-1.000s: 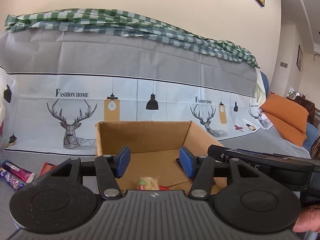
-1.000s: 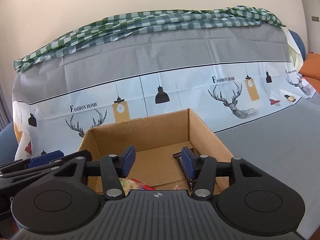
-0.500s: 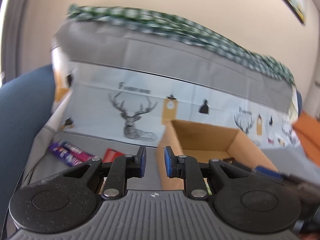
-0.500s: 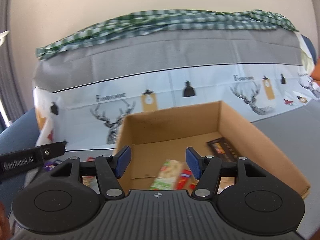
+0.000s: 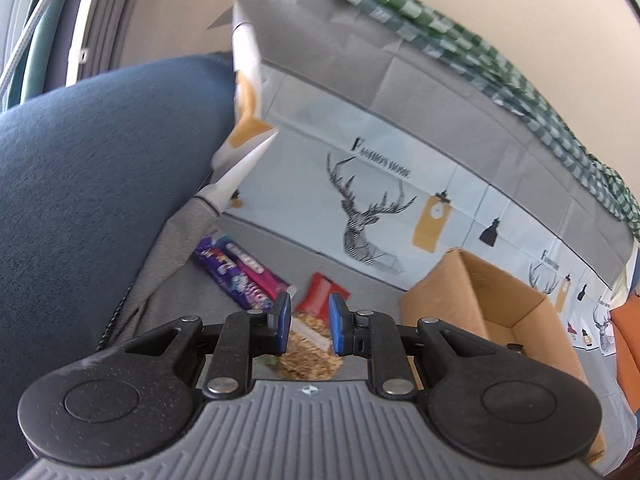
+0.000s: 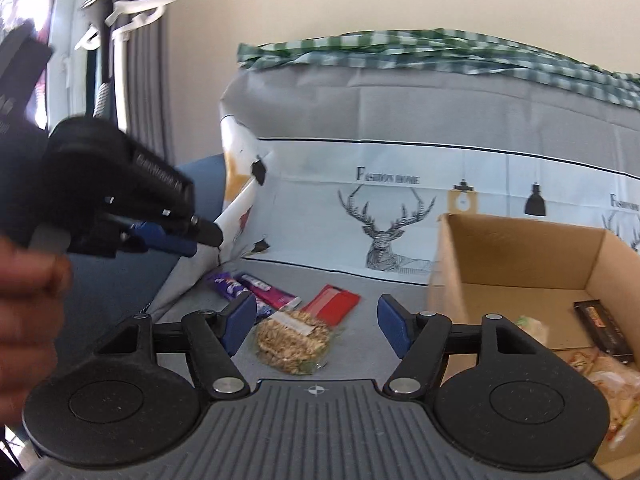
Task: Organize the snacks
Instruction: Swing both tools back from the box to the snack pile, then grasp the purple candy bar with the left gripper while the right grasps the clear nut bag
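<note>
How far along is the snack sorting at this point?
Done: several snacks already lie in the cardboard box. In hand: nothing; the left gripper and right gripper are empty. Left: purple bar, pink bar, red packet, granola pack.

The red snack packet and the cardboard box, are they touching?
Apart. The right wrist view shows bare grey cover between the red snack packet and the near left wall of the cardboard box; the left wrist view agrees.

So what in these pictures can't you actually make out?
- Purple wrappers: print blurred, both views.
- Cardboard box: right side cut off by the right view's edge; the snacks inside are partly behind the right gripper.
- Grain snack bag: left view, partly behind the fingers.
</note>
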A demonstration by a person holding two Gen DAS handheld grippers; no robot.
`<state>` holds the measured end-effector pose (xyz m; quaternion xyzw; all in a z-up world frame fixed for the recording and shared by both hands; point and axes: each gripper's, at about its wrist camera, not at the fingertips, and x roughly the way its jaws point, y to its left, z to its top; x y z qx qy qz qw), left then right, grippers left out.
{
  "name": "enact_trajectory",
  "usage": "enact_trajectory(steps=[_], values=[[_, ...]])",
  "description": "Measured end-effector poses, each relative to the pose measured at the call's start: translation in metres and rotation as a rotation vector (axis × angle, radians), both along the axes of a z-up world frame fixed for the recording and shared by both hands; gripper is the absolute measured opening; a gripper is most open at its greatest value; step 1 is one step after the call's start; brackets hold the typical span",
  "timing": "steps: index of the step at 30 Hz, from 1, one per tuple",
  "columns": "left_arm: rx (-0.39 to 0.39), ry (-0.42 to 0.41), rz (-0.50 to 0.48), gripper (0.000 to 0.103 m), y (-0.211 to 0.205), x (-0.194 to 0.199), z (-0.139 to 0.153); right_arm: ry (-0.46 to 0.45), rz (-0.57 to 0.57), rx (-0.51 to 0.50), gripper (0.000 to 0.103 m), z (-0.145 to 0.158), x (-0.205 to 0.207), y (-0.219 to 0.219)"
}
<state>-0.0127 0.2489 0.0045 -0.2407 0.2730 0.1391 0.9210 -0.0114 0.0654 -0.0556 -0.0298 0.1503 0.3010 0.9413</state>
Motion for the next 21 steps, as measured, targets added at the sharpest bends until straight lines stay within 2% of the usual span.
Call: enact_trajectory(steps=[2,3,5,7,10,12,17,21], values=[[-0.064,0.031,0.014,0.021,0.016,0.005,-0.011,-0.035,0.016,-0.038,0.069,-0.011,0.001,0.011],[-0.096,0.041,0.016,0.021,0.023,0.009,-0.016,-0.016,0.019,-0.046,0.069,-0.013,0.006,0.018],[-0.132,0.056,0.03,0.021,0.035,0.018,-0.024,0.012,0.055,-0.001,0.071,-0.015,0.014,0.026],[-0.134,0.064,0.043,0.022,0.045,0.03,-0.03,0.004,0.054,-0.017,0.074,-0.02,0.023,0.041],[-0.134,0.084,0.051,0.025,0.056,0.053,-0.04,0.054,0.044,-0.018,0.078,-0.032,0.045,0.059],[-0.14,0.104,0.059,0.027,0.063,0.066,-0.049,0.111,0.019,-0.026,0.087,-0.041,0.063,0.069],[-0.176,0.152,0.09,0.037,0.079,0.093,-0.072,0.26,-0.027,-0.045,0.092,-0.064,0.102,0.089],[-0.129,0.192,0.118,0.039,0.083,0.107,-0.082,0.285,-0.054,-0.071,0.093,-0.076,0.113,0.098]])
